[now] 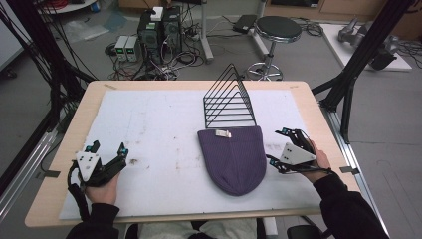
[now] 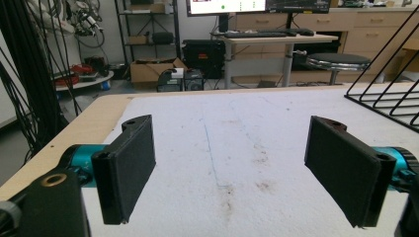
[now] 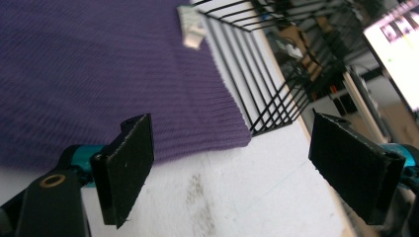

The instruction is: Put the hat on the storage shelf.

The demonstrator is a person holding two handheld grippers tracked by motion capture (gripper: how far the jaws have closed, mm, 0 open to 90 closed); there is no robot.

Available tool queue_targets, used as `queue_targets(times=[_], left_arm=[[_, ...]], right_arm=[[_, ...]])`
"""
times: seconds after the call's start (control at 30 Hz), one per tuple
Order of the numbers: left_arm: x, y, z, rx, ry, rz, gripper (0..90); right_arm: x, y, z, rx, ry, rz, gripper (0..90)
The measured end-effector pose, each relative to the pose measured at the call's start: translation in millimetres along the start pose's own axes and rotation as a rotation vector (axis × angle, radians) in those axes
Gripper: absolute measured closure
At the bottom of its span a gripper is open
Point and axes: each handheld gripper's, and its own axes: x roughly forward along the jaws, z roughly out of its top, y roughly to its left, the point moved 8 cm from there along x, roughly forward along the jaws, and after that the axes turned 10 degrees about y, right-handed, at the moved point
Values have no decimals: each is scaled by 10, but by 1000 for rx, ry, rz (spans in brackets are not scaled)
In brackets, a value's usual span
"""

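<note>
The purple knit beanie (image 1: 235, 158) lies flat on the white mat (image 1: 149, 129), its open edge with a white label (image 1: 222, 133) facing the black wire rack (image 1: 229, 97) just behind it. The right gripper (image 1: 283, 145) hovers just beside the beanie's right edge, jaws spread wide and empty; its own view shows the beanie's corner (image 3: 217, 123) ahead of the jaws. The left gripper (image 1: 108, 149) rests well apart at the mat's left, also released. The step in hand appears to be the approach; the next move likely calls for lowering the right jaws over the knit edge and closing on it
</note>
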Motion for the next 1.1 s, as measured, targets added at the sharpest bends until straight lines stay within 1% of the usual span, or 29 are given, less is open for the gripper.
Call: queue_targets(times=[0.07, 0.1, 0.13, 0.17, 0.2, 0.23, 0.27, 0.3, 0.33, 0.37, 0.4, 0.43, 0.5, 0.53, 0.57, 0.6, 0.63, 0.67, 0.7, 0.73, 0.83, 0.87, 0.9, 0.97, 1.0, 1.1], left_arm=[[6, -5, -6, -1, 3, -2, 198], [11, -12, -9, -4, 3, -4, 198], [11, -12, -9, -4, 3, -4, 198], [10, -17, -9, -4, 4, -6, 198], [11, -22, -8, -2, 3, -7, 198], [8, -29, -9, 2, 3, -6, 198], [6, -33, -12, 3, 3, -8, 198], [6, -33, -12, 3, 3, -8, 198], [1, -30, -15, 6, 6, -8, 198], [-7, -24, -14, 1, 4, -7, 198], [-7, -24, -14, 1, 4, -7, 198], [-14, -9, -16, -6, 3, -4, 198], [-16, 0, -19, -7, 5, -3, 198], [-15, 5, -20, -13, 3, -3, 198], [-16, 8, -22, -14, 7, -5, 198], [-16, 11, -23, -15, 7, -4, 198], [-14, 13, -22, -17, 4, -4, 198], [-14, 13, -22, -17, 4, -4, 198], [-9, 12, -25, -18, 8, -6, 198], [-4, 9, -27, -19, 9, -8, 198], [1, 5, -31, -25, 11, -14, 198], [-3, 9, -30, -32, 11, -14, 198], [-3, 9, -30, -32, 11, -14, 198], [-14, 25, -25, -36, 6, -11, 198], [-14, 25, -25, -36, 6, -11, 198], [-23, 41, -22, -43, 2, -8, 199]], right_arm=[[-45, 19, 16, -82, 17, 19, 177], [-69, 36, 26, -141, 22, 26, 179], [-81, 50, 27, -181, 29, 34, 179], [-104, 75, 28, -237, 40, 43, 186], [-104, 75, 28, -237, 40, 43, 186], [-135, 119, 28, -326, 53, 46, 203], [-143, 139, 27, -357, 59, 40, 204], [-153, 179, 28, -400, 59, 39, 214], [-153, 179, 28, -400, 59, 39, 214], [-162, 270, 30, -465, 60, 48, 217], [-157, 303, 33, -476, 56, 52, 217], [-148, 350, 29, -498, 62, 60, 217], [-134, 434, 35, -553, 61, 73, 217], [-134, 434, 35, -553, 61, 73, 217], [-125, 477, 36, -571, 60, 84, 216], [-122, 515, 37, -602, 60, 90, 216], [-114, 580, 34, -653, 63, 102, 217], [-113, 596, 28, -672, 69, 103, 217], [-106, 619, 36, -684, 68, 110, 217], [-102, 633, 45, -684, 66, 115, 217], [-82, 652, 107, -695, 55, 115, 217], [-70, 656, 130, -690, 52, 110, 217], [-52, 668, 157, -700, 44, 112, 217], [-17, 701, 169, -719, 45, 122, 217], [-17, 701, 169, -719, 45, 122, 217], [21, 745, 124, -778, 61, 147, 234]])
